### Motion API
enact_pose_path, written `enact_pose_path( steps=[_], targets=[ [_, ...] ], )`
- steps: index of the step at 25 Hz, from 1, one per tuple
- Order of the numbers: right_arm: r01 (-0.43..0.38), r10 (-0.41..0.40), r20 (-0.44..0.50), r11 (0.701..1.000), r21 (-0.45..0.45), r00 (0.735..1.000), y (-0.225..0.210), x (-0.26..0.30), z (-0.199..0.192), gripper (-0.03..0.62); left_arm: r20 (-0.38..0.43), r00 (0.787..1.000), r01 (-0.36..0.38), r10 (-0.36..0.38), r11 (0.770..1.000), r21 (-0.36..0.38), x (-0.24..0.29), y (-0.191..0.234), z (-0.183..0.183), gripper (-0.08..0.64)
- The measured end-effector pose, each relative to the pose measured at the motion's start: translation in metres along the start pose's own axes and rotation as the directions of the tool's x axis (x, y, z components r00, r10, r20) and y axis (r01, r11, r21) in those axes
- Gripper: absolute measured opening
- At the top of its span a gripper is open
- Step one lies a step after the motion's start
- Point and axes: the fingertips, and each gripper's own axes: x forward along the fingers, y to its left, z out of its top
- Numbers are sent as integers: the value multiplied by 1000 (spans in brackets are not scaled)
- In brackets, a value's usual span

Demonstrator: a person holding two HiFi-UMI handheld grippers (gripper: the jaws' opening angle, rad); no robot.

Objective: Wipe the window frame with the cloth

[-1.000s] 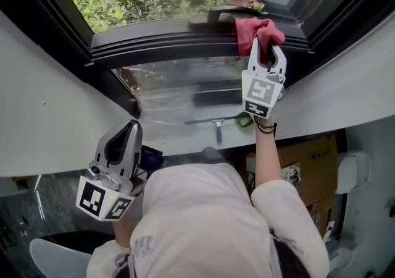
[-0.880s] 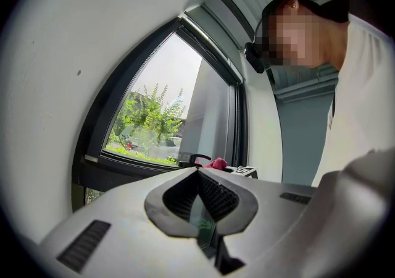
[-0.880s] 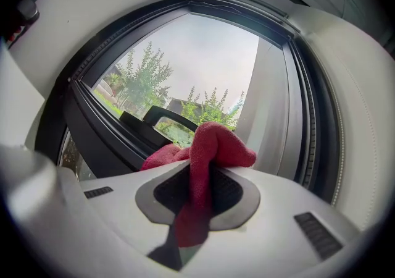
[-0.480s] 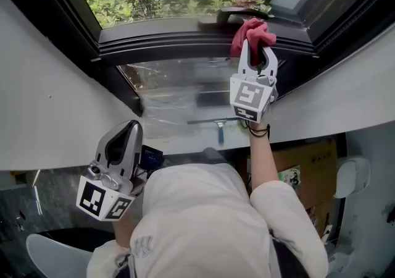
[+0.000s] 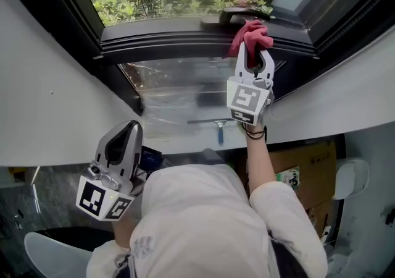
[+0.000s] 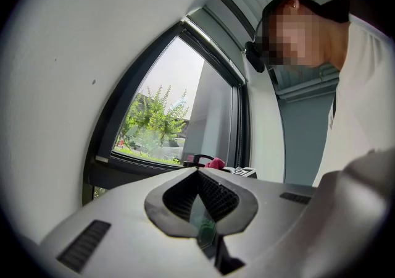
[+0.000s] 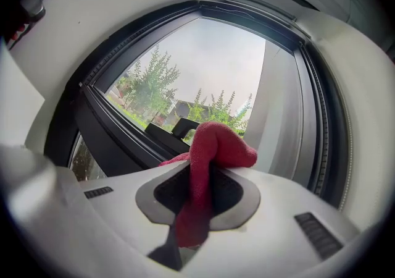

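A person's right gripper (image 5: 252,59) is clamping a crumpled red terry cloth (image 5: 250,33) between its jaws and holding it up to the dark metal window frame (image 5: 160,41), just beside the black window handle (image 5: 229,16). The wiping pass along the horizontal rail appears to be under way. The left gripper (image 5: 126,134) is hanging low by the torso, jaws together on nothing. The next move is likely calling for a steady sideways drag with firm contact, steering around the handle.
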Motion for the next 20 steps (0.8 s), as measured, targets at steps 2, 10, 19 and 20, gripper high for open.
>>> enact_pose_path(
  steps=[2, 10, 19, 20],
  targets=[
    [-4, 4, -8, 1000, -7, 1000, 2, -1, -1, 67, -1, 1000, -2, 2, 1000, 0, -1, 0, 0, 8],
    [-48, 50, -17, 993, 106, 999, 5, 1, 1, 67, -5, 1000, 10, -10, 1000, -4, 2, -4, -1, 8],
    [-108, 110, 0, 976, 190, 994, 17, 5, 10, 67, -8, 1000, 20, -20, 1000, -4, 4, -9, -3, 8],
    [-113, 115, 0, 975, 192, 993, 18, 5, 10, 67, -8, 1000, 21, -21, 1000, -3, 5, -10, -3, 8]
  ],
)
